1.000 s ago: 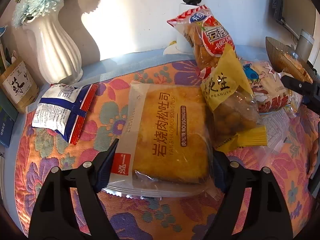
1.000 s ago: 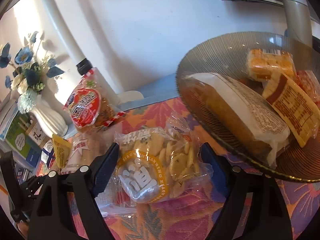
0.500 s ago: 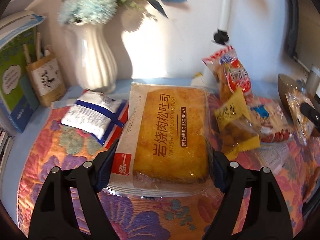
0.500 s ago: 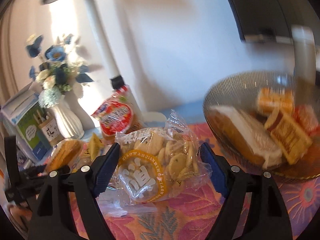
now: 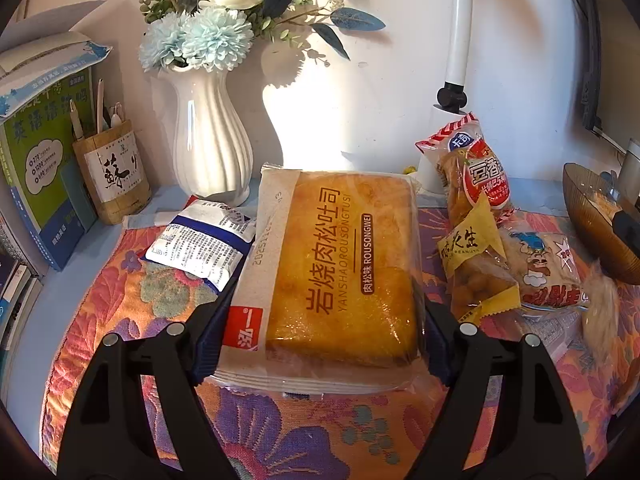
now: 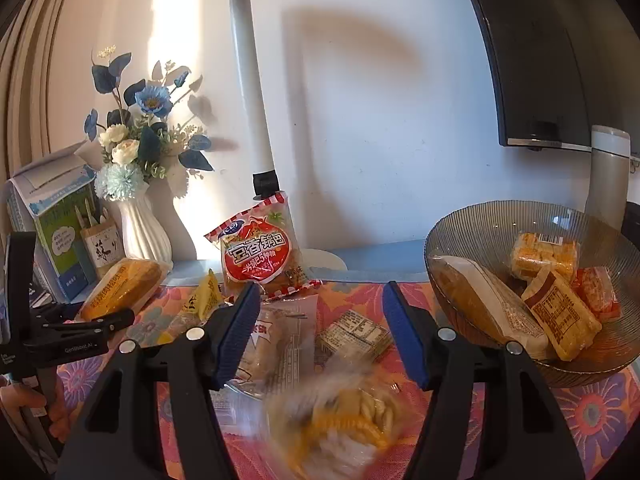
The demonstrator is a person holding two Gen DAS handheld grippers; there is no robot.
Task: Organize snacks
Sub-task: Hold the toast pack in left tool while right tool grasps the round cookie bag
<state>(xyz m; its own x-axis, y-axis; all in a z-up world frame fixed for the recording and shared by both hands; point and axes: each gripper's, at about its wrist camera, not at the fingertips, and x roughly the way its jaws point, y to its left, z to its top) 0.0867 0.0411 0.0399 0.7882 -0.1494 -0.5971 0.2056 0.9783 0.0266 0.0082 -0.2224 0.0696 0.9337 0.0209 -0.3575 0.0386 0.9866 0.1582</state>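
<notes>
1. Glass bowl (image 6: 500, 216), far R of cloth, already holds four wrapped snacks; judged the destination. Biggest risk: left gripper (image 5: 320, 332) has to carry its load across the whole snack pile to reach it, and could clip the upright red bag (image 6: 256, 256) or the lamp pole (image 6: 248, 80)
2. Toast loaf pack (image 5: 340, 272): L gripper clenched on it, pads on both long sides, pack lifted off the floral cloth (image 5: 132, 320). Slick film, soft bread, so it may slide out or get squashed if squeezed harder
3. Right gripper (image 6: 320, 336): jaws apart, holding nothing. Blurred cracker bag (image 6: 340, 420) below it looks mid-fall, outside the bowl; likely needs a re-pick
4. Clutter under R gripper: cartoon-print bag (image 5: 544, 276), yellow peanut pack (image 5: 472, 264), small flat pack (image 6: 352, 334); overlapping, a pick could snag two
5. White vase (image 5: 208, 136) w/ flowers behind blue-white sachet (image 5: 200, 248); tip risk if L swings back
</notes>
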